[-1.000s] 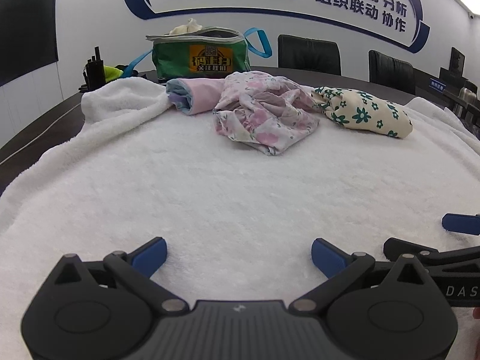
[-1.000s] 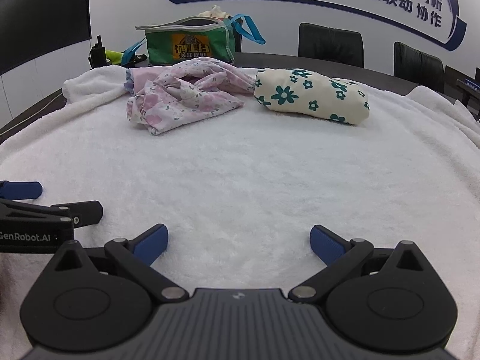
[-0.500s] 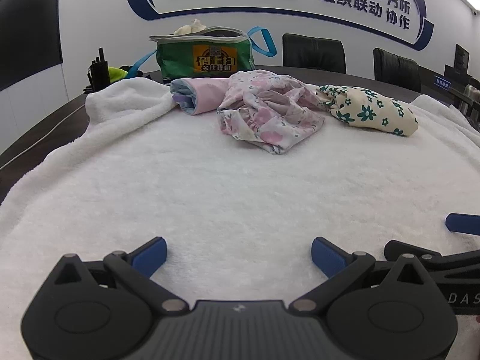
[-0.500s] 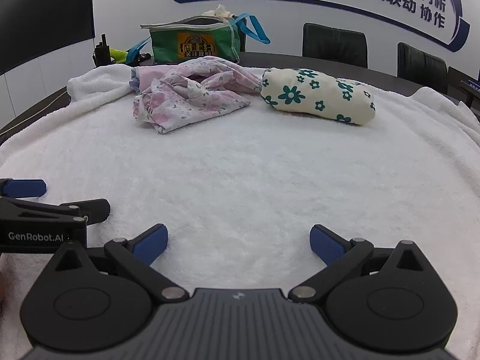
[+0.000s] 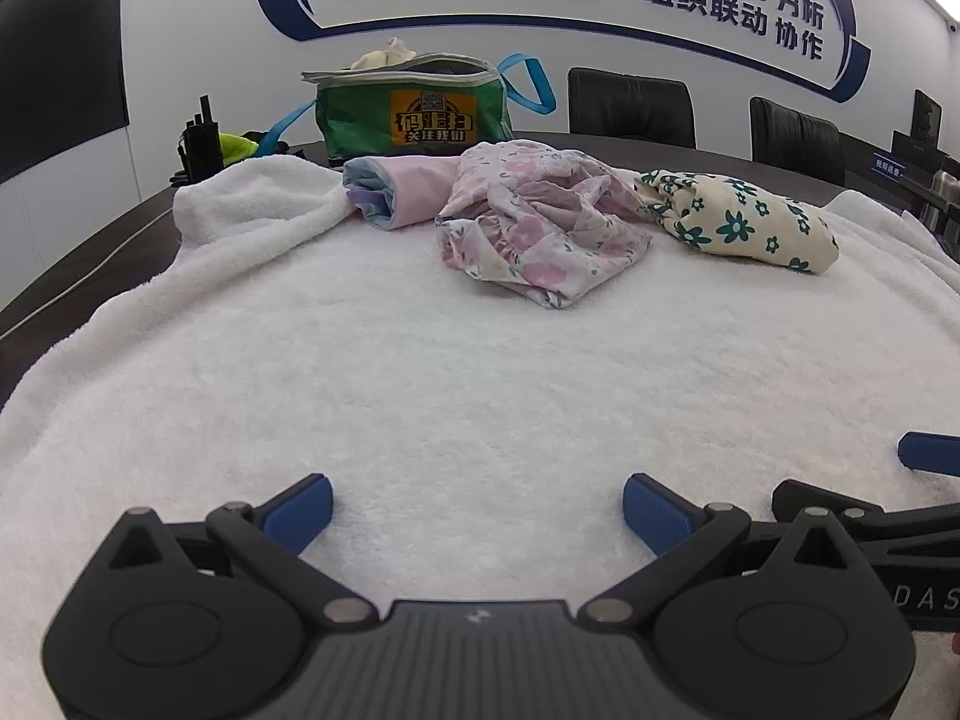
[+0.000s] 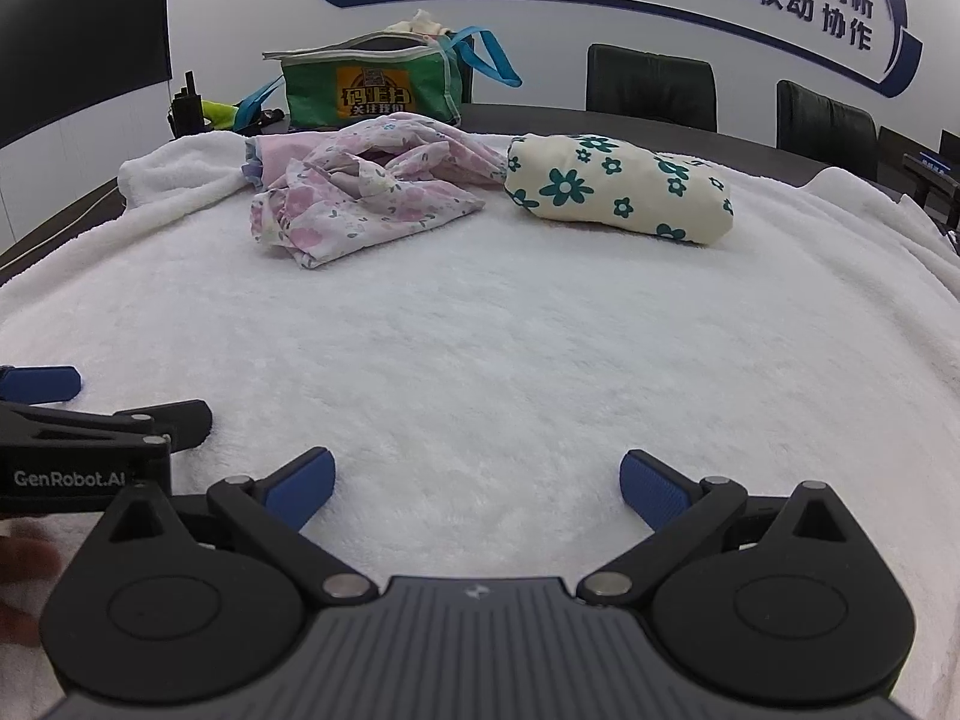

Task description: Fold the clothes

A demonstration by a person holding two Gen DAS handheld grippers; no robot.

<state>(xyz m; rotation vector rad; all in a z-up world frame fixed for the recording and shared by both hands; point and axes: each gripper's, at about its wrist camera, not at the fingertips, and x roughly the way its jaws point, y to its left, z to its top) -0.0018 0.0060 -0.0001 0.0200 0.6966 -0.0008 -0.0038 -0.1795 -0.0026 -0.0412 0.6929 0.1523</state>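
Note:
A crumpled pink floral garment lies at the far side of the white towel. A folded cream piece with green flowers lies to its right. A folded pink piece lies to its left. My left gripper is open and empty over bare towel near me. My right gripper is open and empty, beside the left one; each shows at the edge of the other's view.
A green bag with blue straps stands behind the clothes on the dark table. Black chairs line the far wall. A black radio stands at the back left.
Both grippers have moved slightly forward toward the clothes, which look a little nearer. Both stay open and empty.

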